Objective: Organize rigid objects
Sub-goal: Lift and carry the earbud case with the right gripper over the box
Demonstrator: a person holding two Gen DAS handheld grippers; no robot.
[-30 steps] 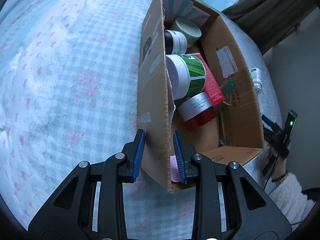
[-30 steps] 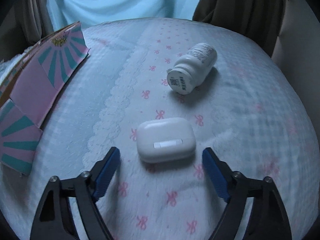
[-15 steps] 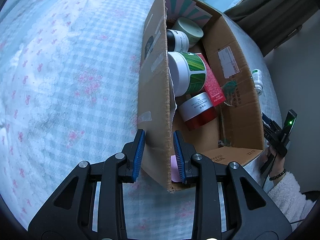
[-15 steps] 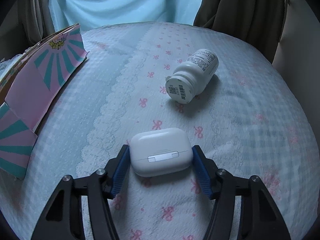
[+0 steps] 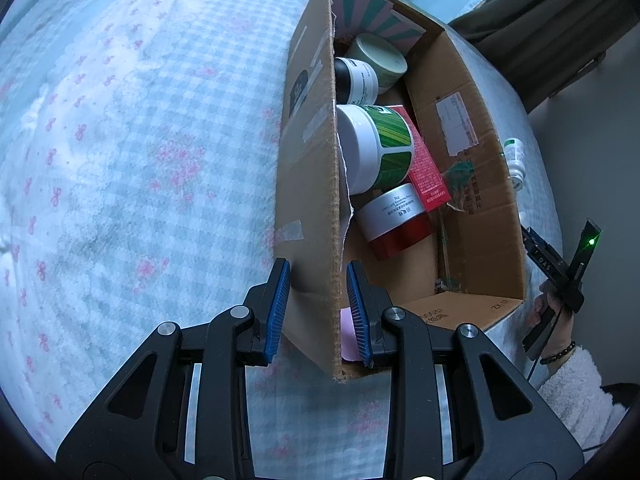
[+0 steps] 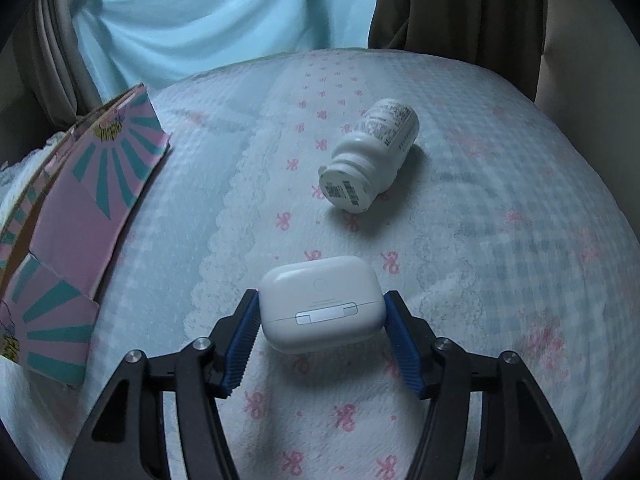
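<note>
left gripper (image 5: 316,312) pinches cardboard box (image 5: 480,184) wall near its corner, steadying it | right gripper (image 6: 320,334) clamped on white earbud case (image 6: 320,304) near bed edge, for boxing | pill bottle (image 6: 370,156) lies beyond

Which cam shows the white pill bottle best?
Right wrist: the pill bottle lies on its side on the bedspread, whole and unblocked. Left wrist shows only part of it, small, past the cardboard box.
</note>
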